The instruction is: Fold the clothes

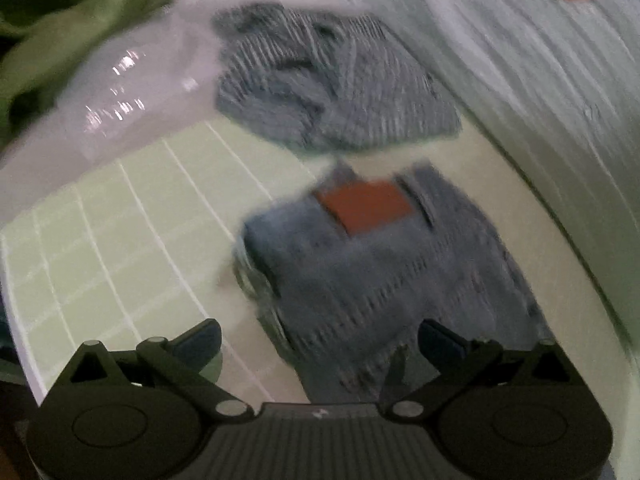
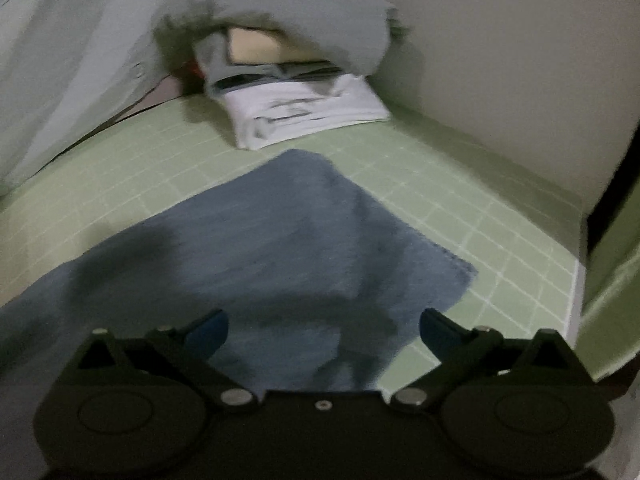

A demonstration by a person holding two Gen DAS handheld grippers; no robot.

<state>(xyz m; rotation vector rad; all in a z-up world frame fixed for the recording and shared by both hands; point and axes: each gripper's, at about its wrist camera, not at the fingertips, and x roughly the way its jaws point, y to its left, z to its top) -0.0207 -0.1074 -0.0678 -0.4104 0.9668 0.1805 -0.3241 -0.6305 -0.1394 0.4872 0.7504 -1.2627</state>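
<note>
Blue cloth (image 2: 280, 248) lies flat on the green worktop (image 2: 460, 184), under my right gripper (image 2: 324, 330) and left gripper (image 1: 320, 340), both spread wide and empty. I judge one fold laid down; next comes pinching an edge for another.

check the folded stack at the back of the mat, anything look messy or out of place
Yes: a grey garment lies crumpled and draped over the folded stack at the back of the green mat, unfolded, unlike the flat pieces under it.
</note>
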